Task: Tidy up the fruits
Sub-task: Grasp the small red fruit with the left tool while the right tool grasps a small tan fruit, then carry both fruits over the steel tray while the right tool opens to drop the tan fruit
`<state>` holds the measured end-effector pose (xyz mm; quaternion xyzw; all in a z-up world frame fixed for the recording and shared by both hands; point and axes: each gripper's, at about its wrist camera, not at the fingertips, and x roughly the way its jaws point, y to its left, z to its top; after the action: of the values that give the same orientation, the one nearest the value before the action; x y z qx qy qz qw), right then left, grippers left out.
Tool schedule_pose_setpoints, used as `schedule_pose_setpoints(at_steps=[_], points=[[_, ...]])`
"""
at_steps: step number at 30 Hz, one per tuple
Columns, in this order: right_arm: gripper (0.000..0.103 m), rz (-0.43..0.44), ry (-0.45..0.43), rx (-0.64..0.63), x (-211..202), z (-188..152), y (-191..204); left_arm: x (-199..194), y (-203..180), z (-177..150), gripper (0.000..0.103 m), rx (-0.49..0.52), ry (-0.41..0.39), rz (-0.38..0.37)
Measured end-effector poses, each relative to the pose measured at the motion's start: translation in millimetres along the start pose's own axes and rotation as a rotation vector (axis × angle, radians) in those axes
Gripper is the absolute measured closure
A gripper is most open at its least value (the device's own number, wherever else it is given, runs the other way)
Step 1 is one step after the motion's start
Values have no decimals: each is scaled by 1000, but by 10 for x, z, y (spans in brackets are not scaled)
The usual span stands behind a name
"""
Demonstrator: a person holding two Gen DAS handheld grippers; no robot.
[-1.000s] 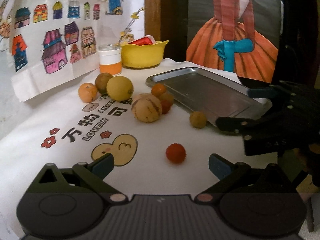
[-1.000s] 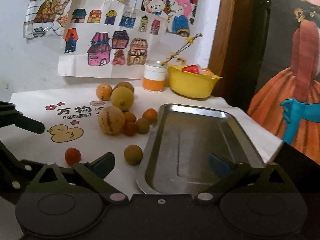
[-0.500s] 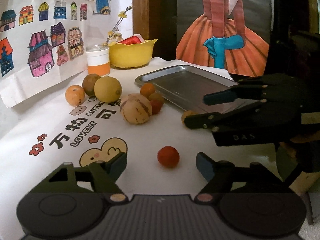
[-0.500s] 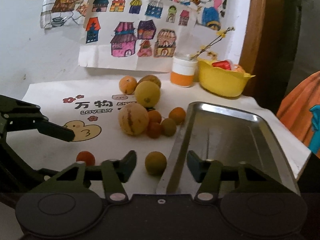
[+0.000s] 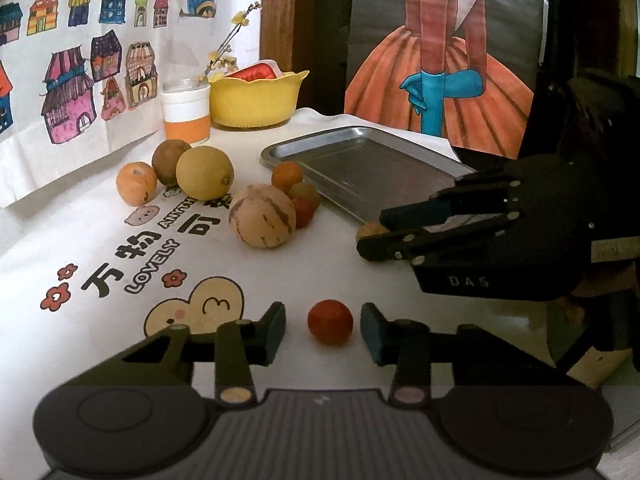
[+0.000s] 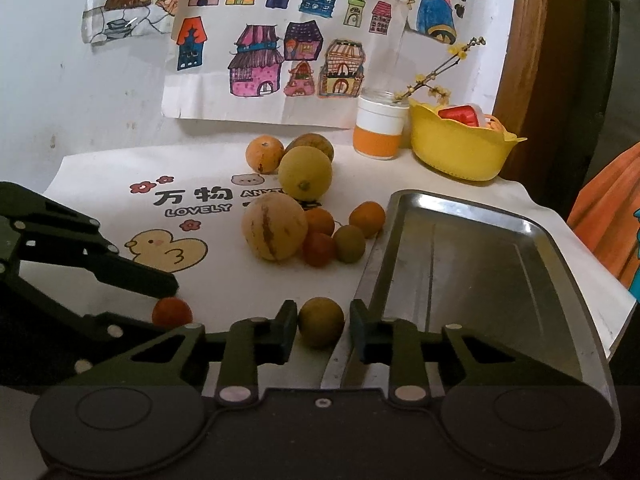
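Note:
A small red fruit lies on the white printed cloth between the fingers of my left gripper, which is open with a gap on each side. In the right wrist view a small olive-yellow fruit sits between the fingers of my right gripper, open and close around it, beside the near corner of the metal tray. The tray holds nothing. Each gripper shows in the other's view: the right gripper and the left gripper over the red fruit.
A heap of fruit lies left of the tray: a striped round fruit, a yellow lemon, an orange and several small ones. A yellow bowl and a white-orange cup stand by the wall.
Both grippers have moved forward and down onto the cloth. Their fingers have narrowed, the left around the red fruit, the right around the olive-yellow fruit.

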<state>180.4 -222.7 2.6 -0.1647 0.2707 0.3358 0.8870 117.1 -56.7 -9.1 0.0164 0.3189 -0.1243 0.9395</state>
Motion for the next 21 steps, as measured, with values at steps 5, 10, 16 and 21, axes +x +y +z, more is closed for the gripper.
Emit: schedule_pose_setpoints(at_steps=[5, 10, 16, 21], points=[[76, -6, 1, -11, -9, 0, 30, 8, 47, 26, 74, -30, 9, -21], [76, -8, -6, 5, -32, -14, 38, -2, 58, 30, 78, -51, 14, -26], [76, -11, -39, 41, -136, -35, 14, -42, 91, 92, 78, -85, 18, -13], [76, -43, -87, 53, -284, -26, -16, -66, 115, 236, 78, -89, 14, -6]])
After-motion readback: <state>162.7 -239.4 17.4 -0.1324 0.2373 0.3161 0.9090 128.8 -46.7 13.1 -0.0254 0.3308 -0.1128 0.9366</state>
